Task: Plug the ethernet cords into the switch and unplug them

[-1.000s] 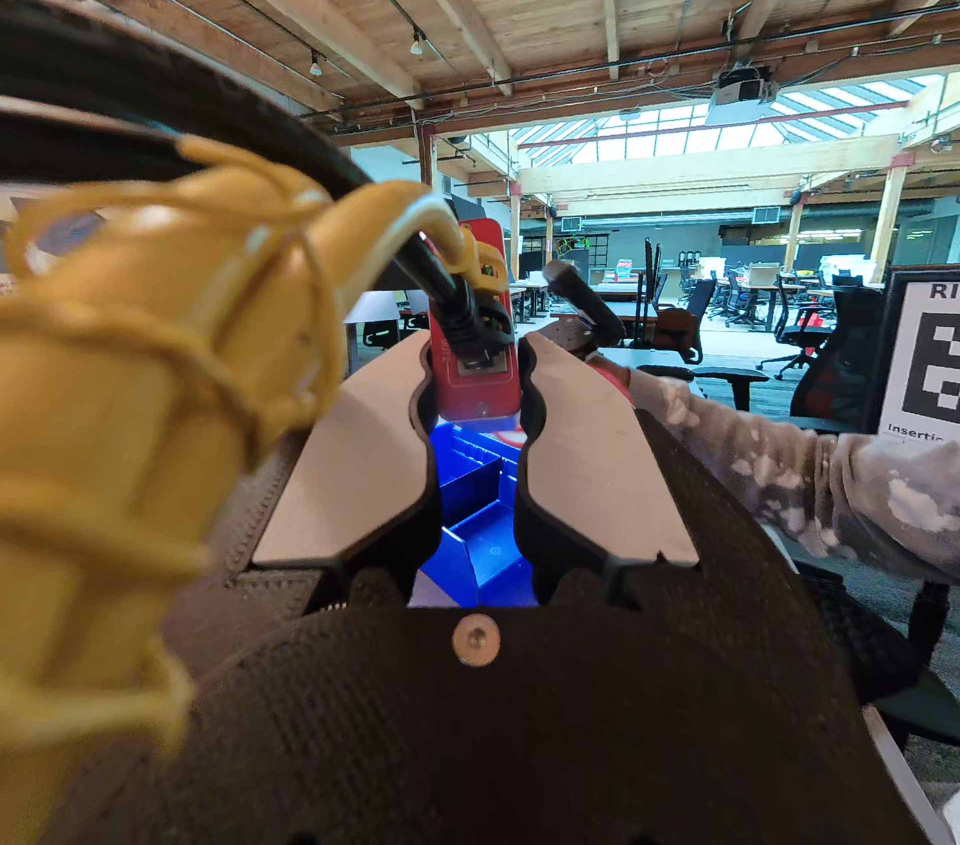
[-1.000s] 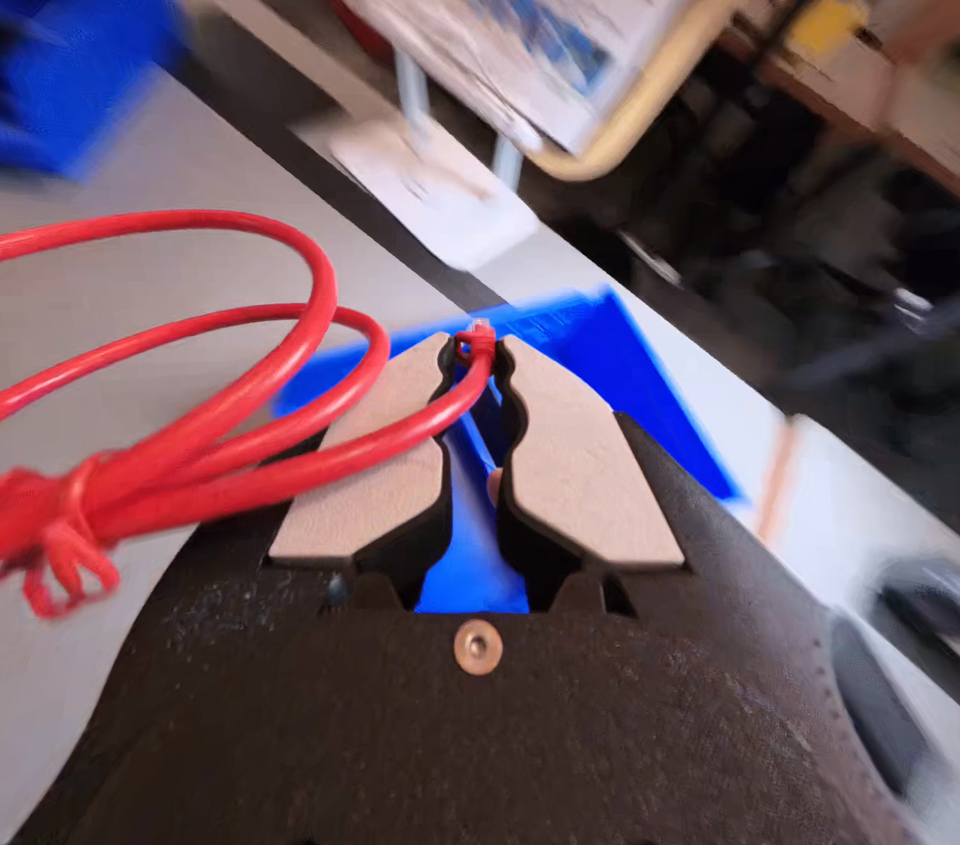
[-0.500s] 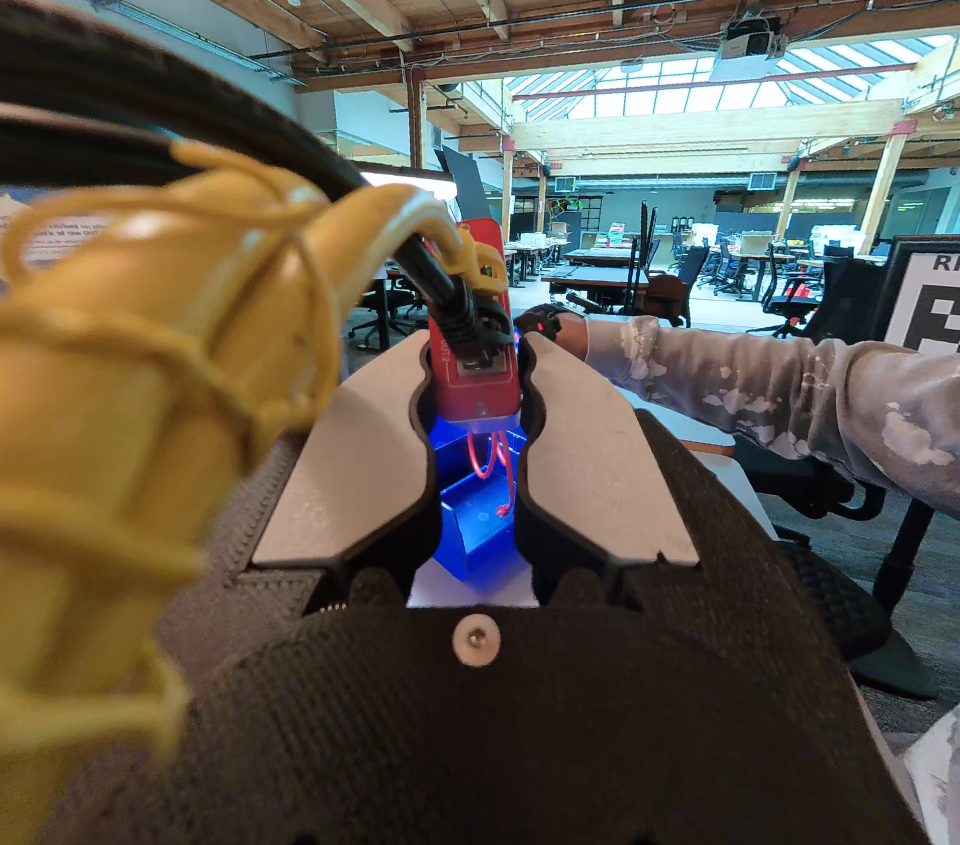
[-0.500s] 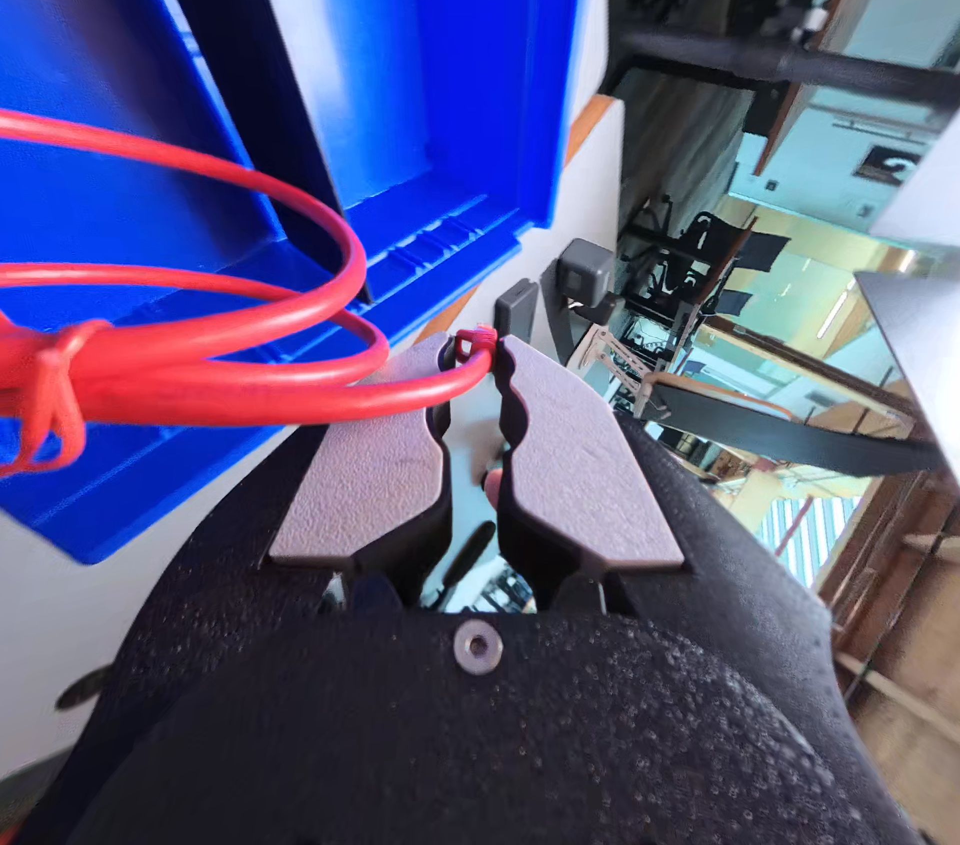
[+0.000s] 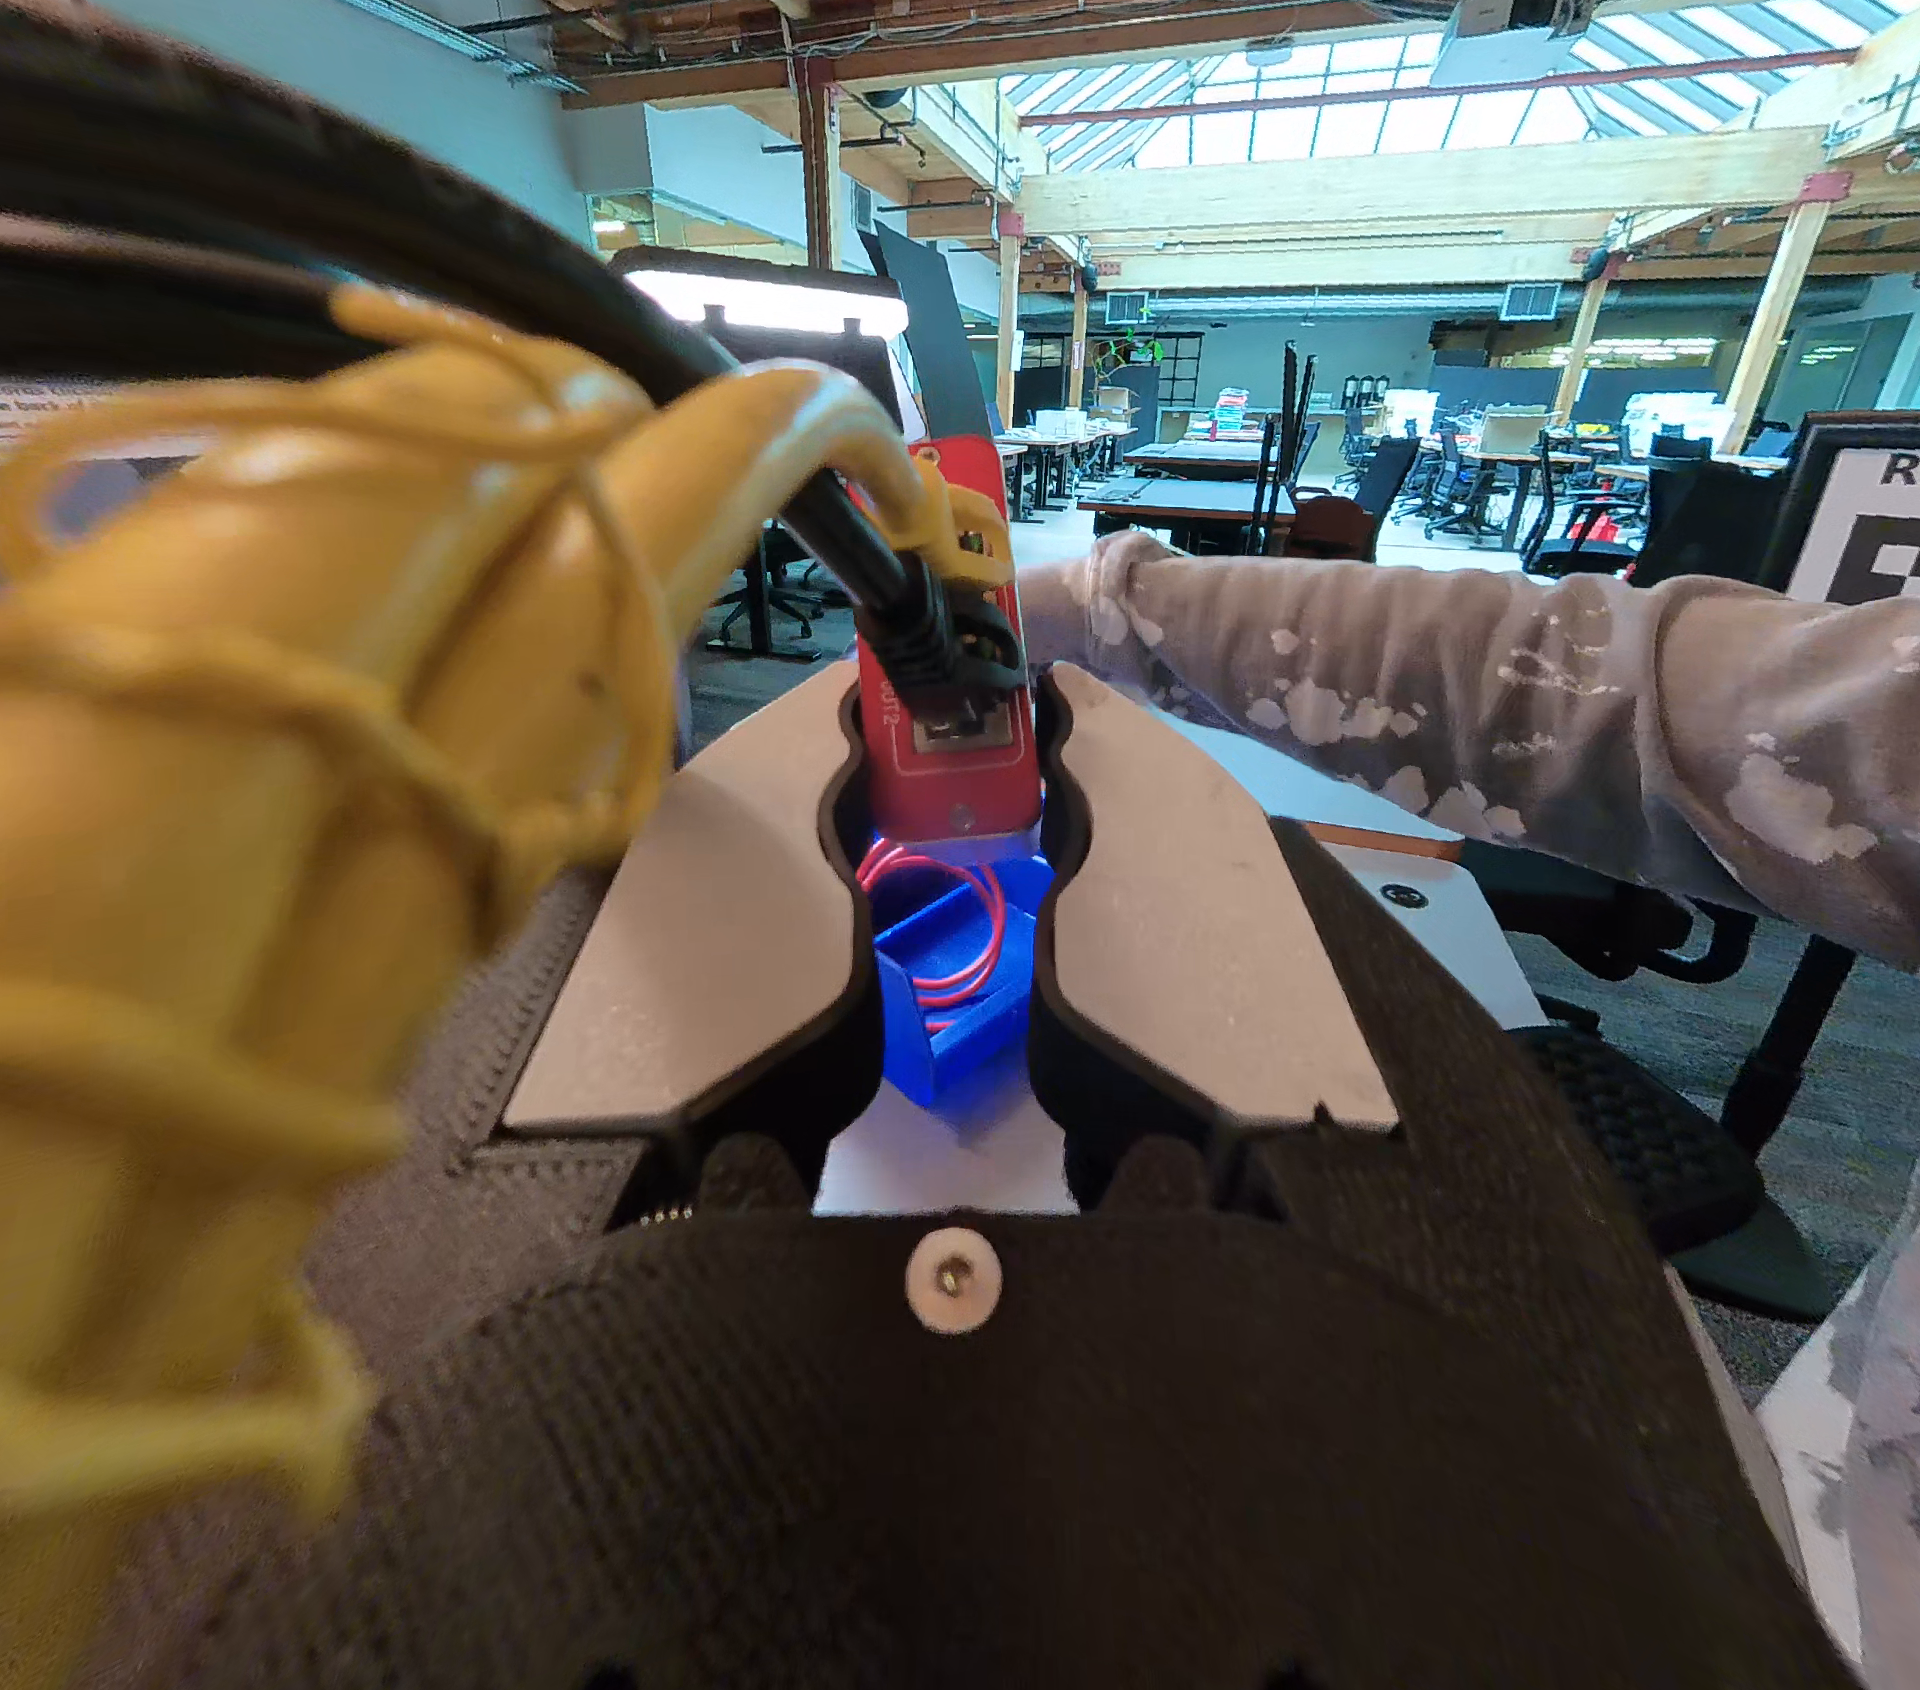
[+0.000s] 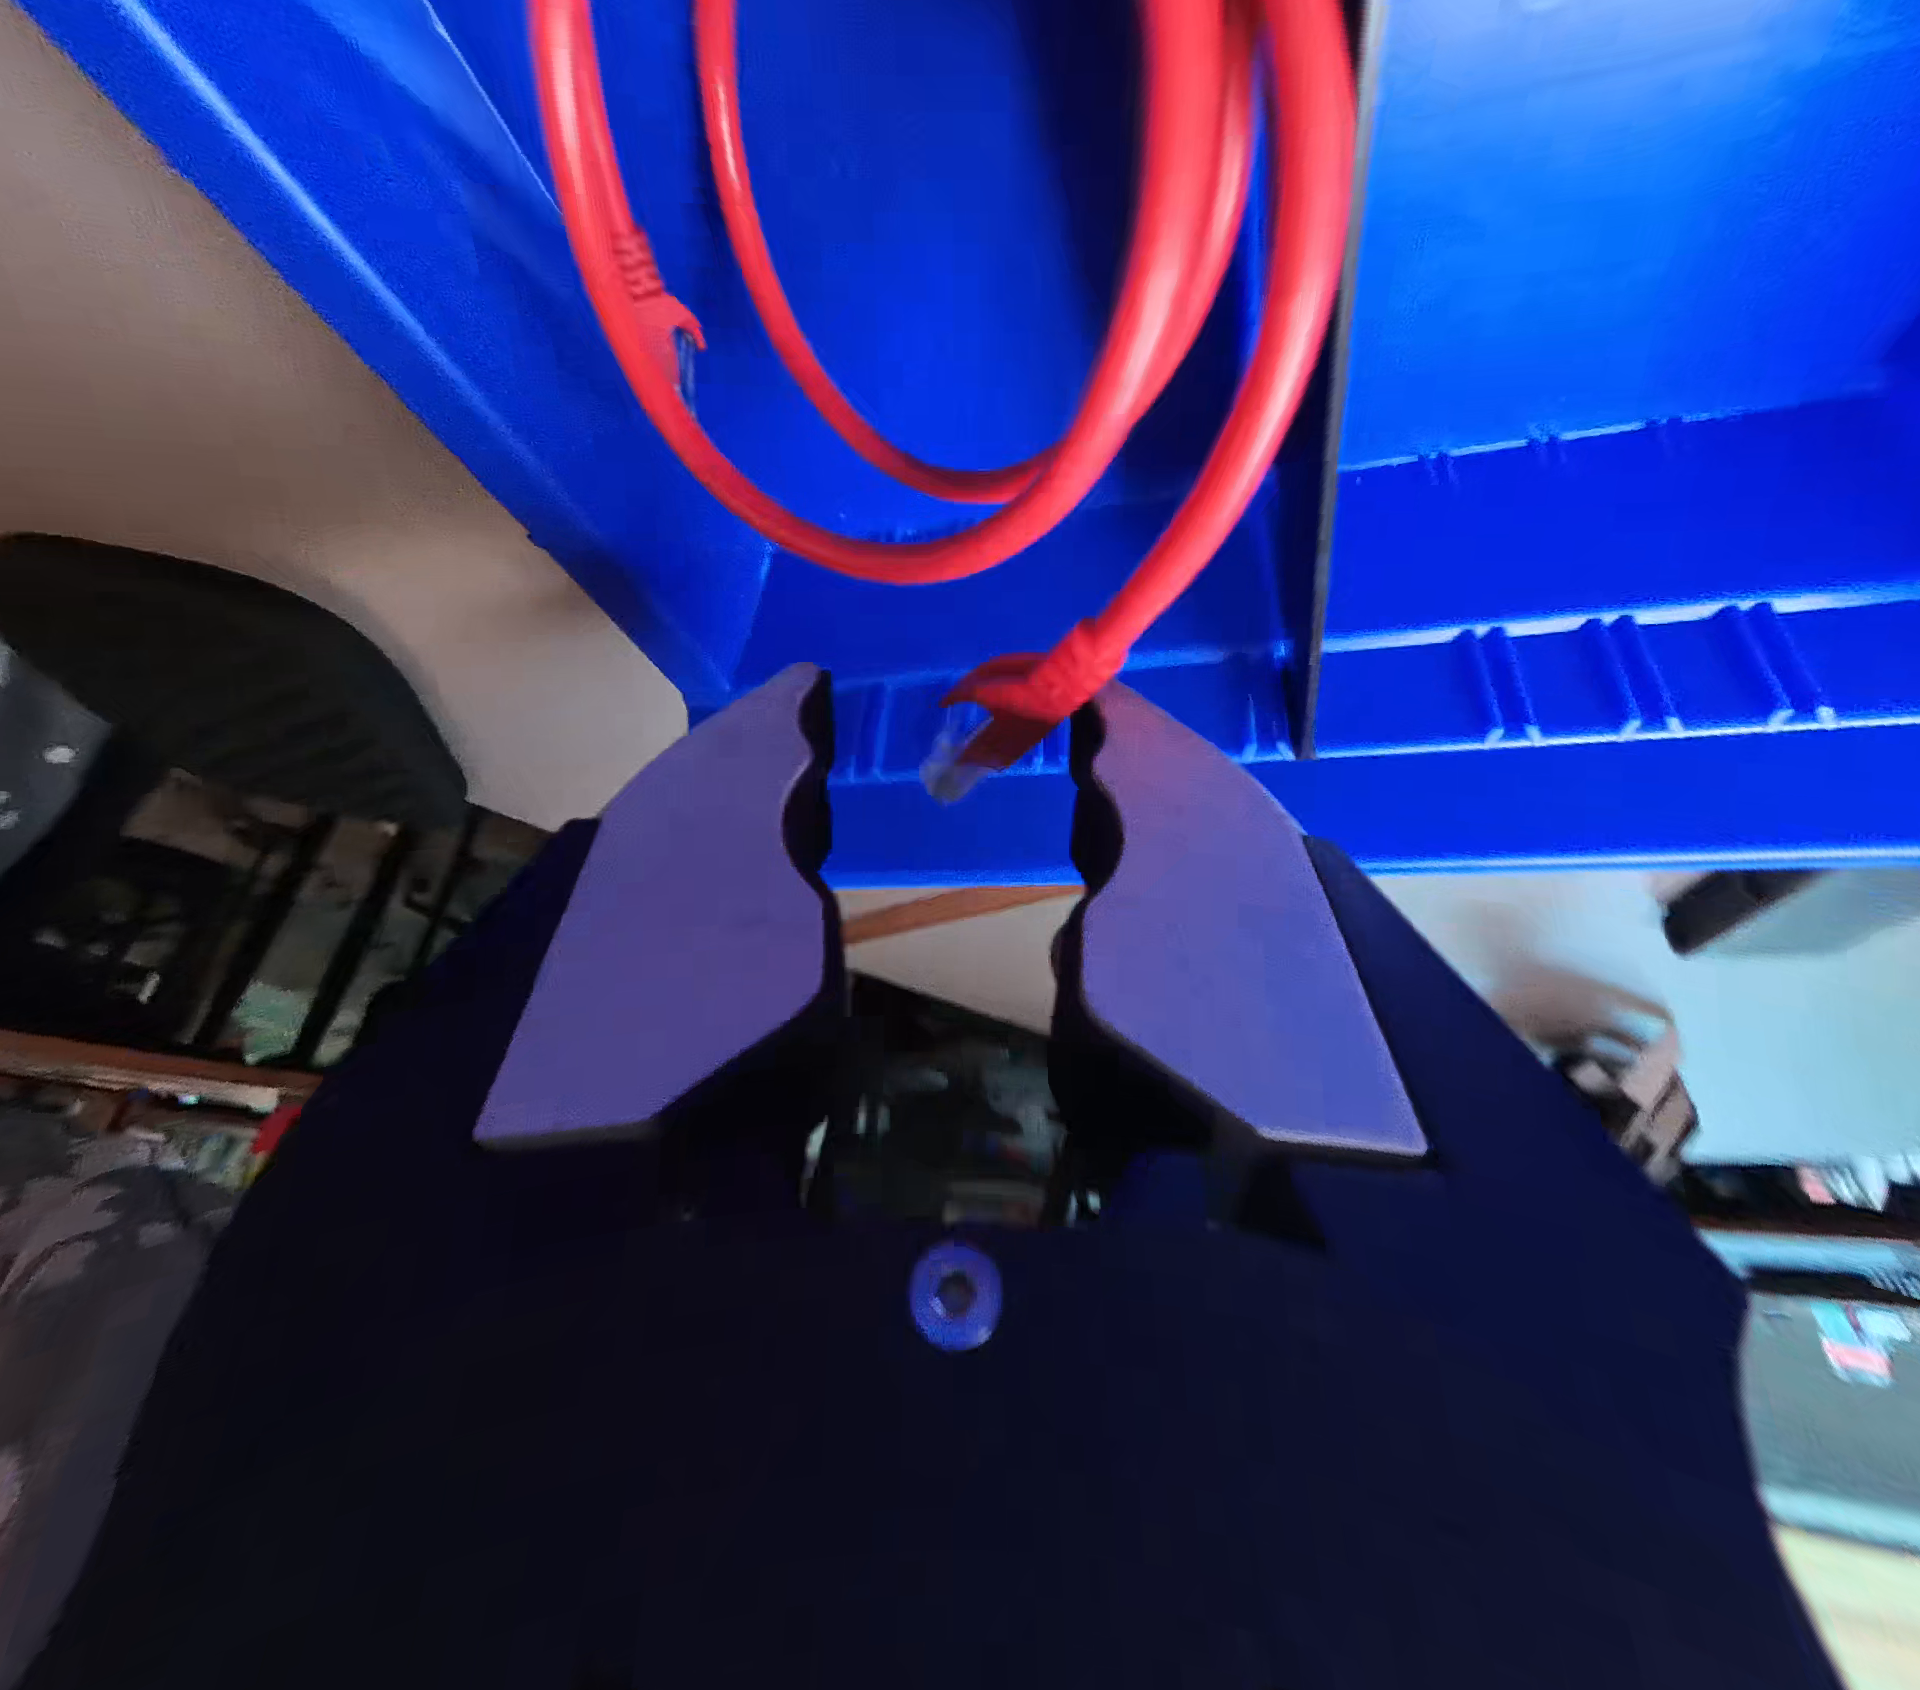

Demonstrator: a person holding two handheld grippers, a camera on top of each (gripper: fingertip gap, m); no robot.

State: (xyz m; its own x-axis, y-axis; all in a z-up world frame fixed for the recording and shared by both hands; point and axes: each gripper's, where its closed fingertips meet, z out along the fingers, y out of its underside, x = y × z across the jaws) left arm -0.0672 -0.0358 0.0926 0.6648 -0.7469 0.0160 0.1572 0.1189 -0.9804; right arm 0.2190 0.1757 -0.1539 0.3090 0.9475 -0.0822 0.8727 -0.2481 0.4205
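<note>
In the left wrist view my left gripper [image 5: 945,690] is shut on a red switch [image 5: 951,773] and holds it upright. A black cord's plug [image 5: 925,643] and a yellow cord's plug [image 5: 951,523] sit in its ports; one port below them is bare. The bundled yellow cord [image 5: 260,705] hangs close to the camera. In the right wrist view my right gripper [image 6: 951,695] is open over a blue bin [image 6: 1610,186]. The red cord [image 6: 935,186] lies coiled in the bin, and its plug [image 6: 1023,710] hangs loose between the fingertips, next to the right one.
The blue bin [image 5: 956,1048] with the red cord [image 5: 940,923] in it shows below the switch on a white table [image 5: 1340,793]. A person's sleeve [image 5: 1455,705] reaches across behind the switch. A marker board [image 5: 1860,518] stands at the right.
My right gripper carried the red cord's plug over the blue bin and opened; the plug left the grasp and the coil dropped into the bin. My left gripper kept its hold on the switch.
</note>
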